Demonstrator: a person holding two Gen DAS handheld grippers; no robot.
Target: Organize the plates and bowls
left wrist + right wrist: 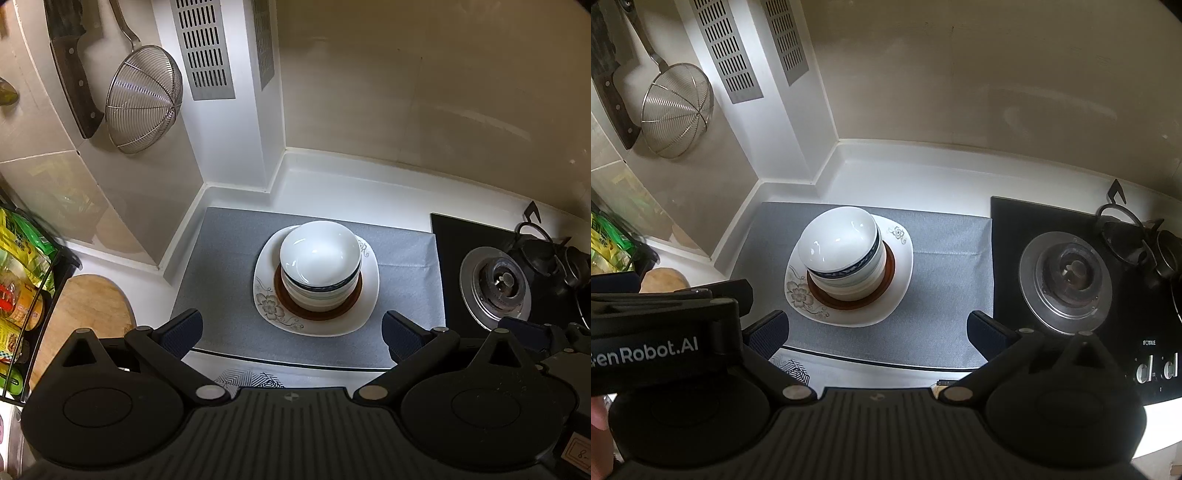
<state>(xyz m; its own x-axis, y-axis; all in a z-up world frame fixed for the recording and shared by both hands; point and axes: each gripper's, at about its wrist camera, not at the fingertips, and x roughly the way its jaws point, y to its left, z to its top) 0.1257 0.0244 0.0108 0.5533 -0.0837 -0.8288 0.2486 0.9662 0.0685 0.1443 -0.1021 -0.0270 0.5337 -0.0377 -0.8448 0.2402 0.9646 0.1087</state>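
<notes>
A stack of white bowls (320, 266) with blue rim bands sits on a small brown plate (317, 314), which rests on a white square plate with a flower print (269, 306). All stand on a grey mat (221, 266). The stack (842, 251) also shows in the right wrist view, on the white plate (801, 295). My left gripper (291, 332) is open and empty, held above and in front of the stack. My right gripper (875, 328) is open and empty, to the right of the left one, above the mat (942, 258).
A gas hob with a burner (1067, 277) and a black pan support (1134, 236) lies to the right. A strainer (144, 99) and a cleaver (74, 74) hang on the left wall. A wooden board (88, 306) and a rack of packets (18, 258) stand at the left.
</notes>
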